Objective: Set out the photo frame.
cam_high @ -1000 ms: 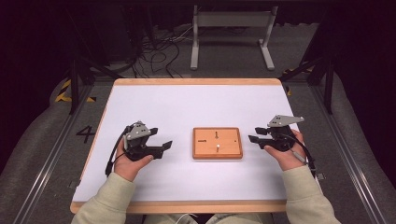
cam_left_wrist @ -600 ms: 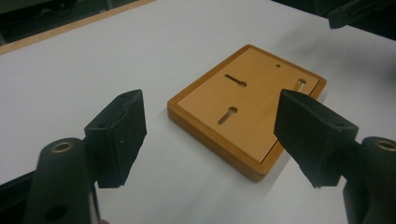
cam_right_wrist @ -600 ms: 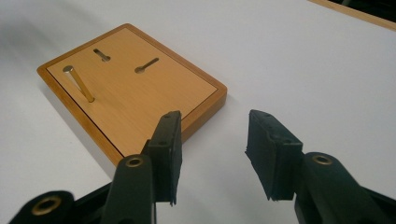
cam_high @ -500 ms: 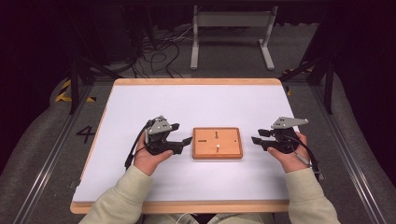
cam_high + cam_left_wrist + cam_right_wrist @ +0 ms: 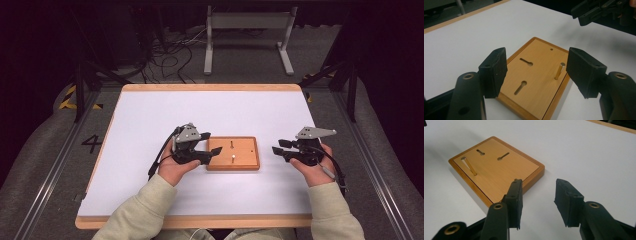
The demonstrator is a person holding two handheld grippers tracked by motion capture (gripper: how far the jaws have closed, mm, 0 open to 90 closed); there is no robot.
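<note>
A: We see the flat rectangular wooden board (image 5: 233,153) with its upright brass peg (image 5: 559,71) mid-desk (image 5: 150,120).

B: Our left gripper (image 5: 216,150), unclenched and empty, has just been narrowing at the board's left edge. Our right gripper (image 5: 276,148) hangs released, right of the board.

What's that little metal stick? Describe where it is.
On the white table lies a wooden board between the two grippers. From its near half rises a small brass peg, the one thing standing upright, beside two keyhole slots.

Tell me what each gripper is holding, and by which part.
Nothing is held. The left gripper is open over the wooden board; the right gripper is open beside it.
</note>
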